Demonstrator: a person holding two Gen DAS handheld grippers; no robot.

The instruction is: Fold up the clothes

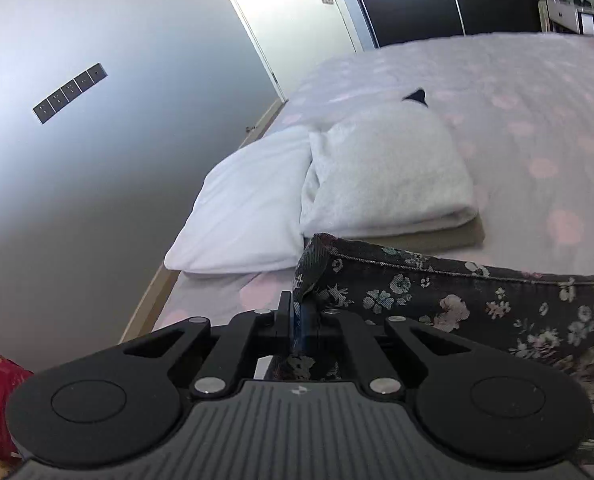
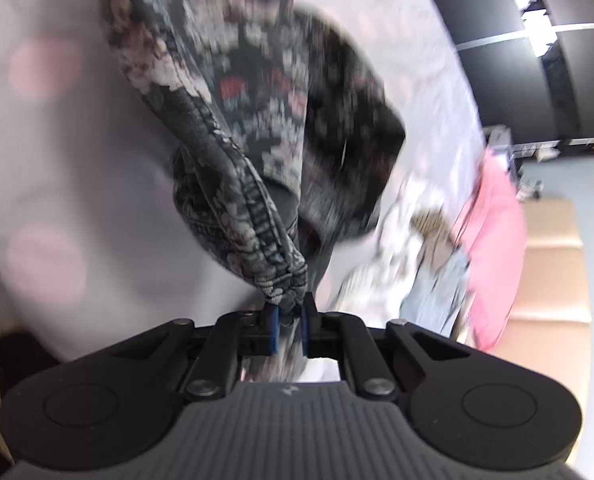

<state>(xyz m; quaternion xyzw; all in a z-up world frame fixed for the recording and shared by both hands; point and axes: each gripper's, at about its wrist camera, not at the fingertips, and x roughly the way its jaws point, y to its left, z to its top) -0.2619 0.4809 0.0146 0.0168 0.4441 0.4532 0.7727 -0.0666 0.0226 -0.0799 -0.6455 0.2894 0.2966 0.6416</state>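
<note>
A dark floral garment (image 1: 437, 300) stretches to the right from my left gripper (image 1: 301, 308), which is shut on its corner edge above the bed. In the right wrist view the same floral garment (image 2: 257, 120) hangs bunched and blurred from my right gripper (image 2: 290, 312), which is shut on its gathered hem. Both grippers hold the cloth lifted off the bedsheet (image 1: 517, 100).
A folded white towel (image 1: 389, 172) lies on a beige folded piece, next to a white pillow (image 1: 249, 208). A pile of clothes (image 2: 425, 248) and a pink item (image 2: 497, 240) lie on the bed's right. The wall and a door are on the left.
</note>
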